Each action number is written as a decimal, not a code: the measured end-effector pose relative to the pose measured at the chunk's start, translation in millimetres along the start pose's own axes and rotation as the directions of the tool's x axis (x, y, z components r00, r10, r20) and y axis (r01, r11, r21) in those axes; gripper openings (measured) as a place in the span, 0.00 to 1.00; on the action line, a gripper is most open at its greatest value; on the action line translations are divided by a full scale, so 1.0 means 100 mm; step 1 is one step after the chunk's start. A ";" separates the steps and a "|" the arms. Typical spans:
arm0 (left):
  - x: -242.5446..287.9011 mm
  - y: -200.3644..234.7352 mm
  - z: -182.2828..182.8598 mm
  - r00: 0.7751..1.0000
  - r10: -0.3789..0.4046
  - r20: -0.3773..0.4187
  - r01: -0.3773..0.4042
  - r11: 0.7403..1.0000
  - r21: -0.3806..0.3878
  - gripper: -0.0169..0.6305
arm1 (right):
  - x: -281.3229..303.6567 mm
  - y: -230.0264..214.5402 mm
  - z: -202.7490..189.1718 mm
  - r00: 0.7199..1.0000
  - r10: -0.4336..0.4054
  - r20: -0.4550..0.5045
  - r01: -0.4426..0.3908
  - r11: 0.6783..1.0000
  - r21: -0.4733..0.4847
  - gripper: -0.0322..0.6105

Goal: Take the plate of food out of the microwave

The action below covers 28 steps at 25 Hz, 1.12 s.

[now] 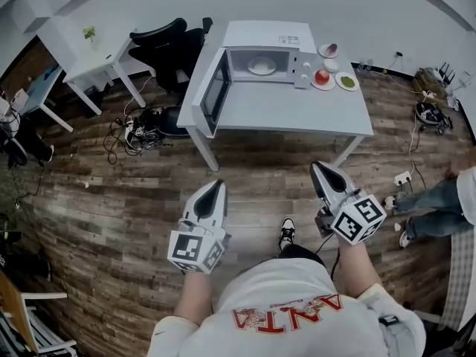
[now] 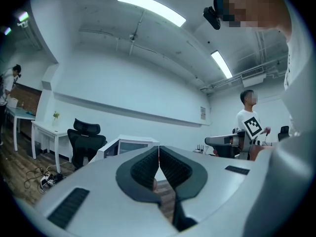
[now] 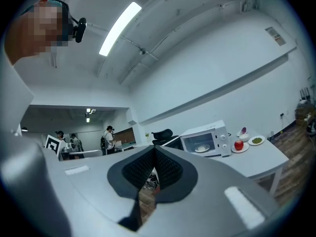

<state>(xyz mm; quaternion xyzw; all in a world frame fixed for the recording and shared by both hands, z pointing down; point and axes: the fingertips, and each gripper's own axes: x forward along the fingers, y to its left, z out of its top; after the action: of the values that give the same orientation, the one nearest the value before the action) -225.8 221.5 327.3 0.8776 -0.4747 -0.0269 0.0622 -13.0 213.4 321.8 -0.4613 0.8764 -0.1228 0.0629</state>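
- The head view is taken from above the person (image 1: 297, 314), facing forward and steeply down. Most of it is filled by the floor (image 1: 111, 199), and the table (image 1: 297, 114) with the microwave (image 1: 260, 62) is seen well ahead, near the top edge.
- The left gripper view is taken level, from close behind the left gripper (image 2: 158, 154) and along its jaws. The microwave is seen small and far off, just above the jaw tips.
- The right gripper view is taken likewise along the right gripper (image 3: 154, 152). The microwave and table are seen far off, to the right of the jaws.
- The microwave and the black chair (image 1: 167, 47) are shared by all three views.
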 end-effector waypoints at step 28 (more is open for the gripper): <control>3.01 0.73 -0.20 0.992 0.089 -0.092 -0.090 0.996 -0.005 0.05 | 1.67 -2.64 0.14 0.995 -0.042 -0.088 0.057 0.984 0.171 0.05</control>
<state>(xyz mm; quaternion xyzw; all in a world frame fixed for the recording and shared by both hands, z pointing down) -119.6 -68.1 360.9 0.8555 -0.5100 0.0139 0.0890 104.5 -69.9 380.7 -0.4703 0.8525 -0.2193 0.0627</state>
